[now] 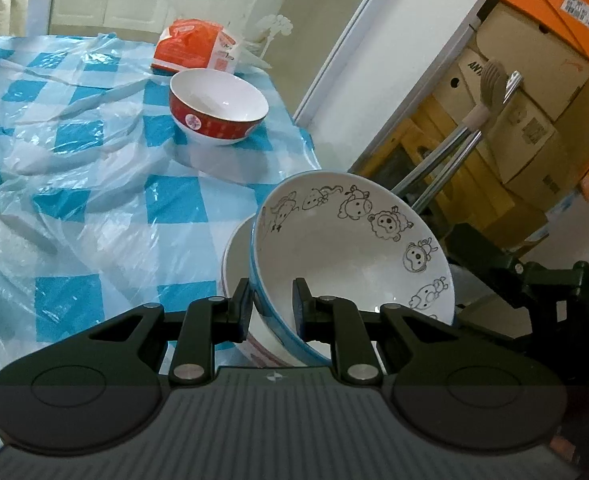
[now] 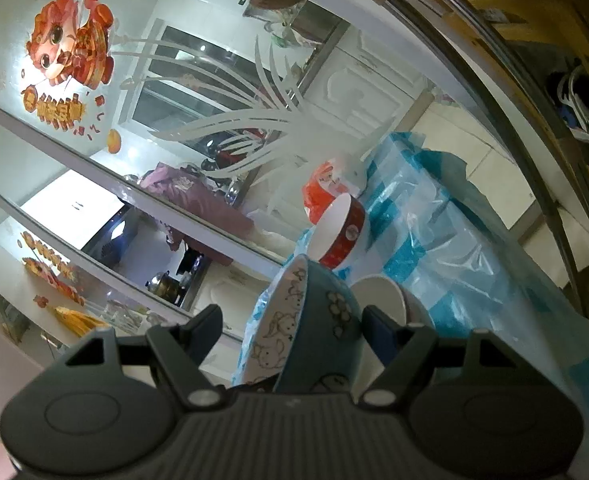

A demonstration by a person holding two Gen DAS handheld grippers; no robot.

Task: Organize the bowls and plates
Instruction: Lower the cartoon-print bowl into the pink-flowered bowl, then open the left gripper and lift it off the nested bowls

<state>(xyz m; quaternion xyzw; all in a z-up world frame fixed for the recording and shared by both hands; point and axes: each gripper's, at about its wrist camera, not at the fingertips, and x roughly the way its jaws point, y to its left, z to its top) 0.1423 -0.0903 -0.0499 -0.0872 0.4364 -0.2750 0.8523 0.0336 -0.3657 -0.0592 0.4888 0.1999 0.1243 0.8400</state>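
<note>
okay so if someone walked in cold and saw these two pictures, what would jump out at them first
Probably the big cartoon-animal bowl, blue outside, tilted steeply at the near table edge, with the left gripper straddling its rim. It leans on a white bowl just behind it. Farther back, a red bowl sits upright on the blue-checked plastic tablecloth, in front of an orange packet; in the right wrist view, the right gripper spans the cartoon bowl's blue side.

Count on the checked table cover (image 1: pixel 74 200): 3 bowls in all. 1 red bowl (image 1: pixel 218 106); 1 blue cartoon bowl (image 1: pixel 350 256); 1 white bowl (image 1: pixel 236 256) beneath it. 1 orange packet (image 1: pixel 192 46). 2 grippers: left gripper (image 1: pixel 272 308), right gripper (image 2: pixel 290 332). Cardboard boxes (image 1: pixel 534 92): several, exact number unclear.
</note>
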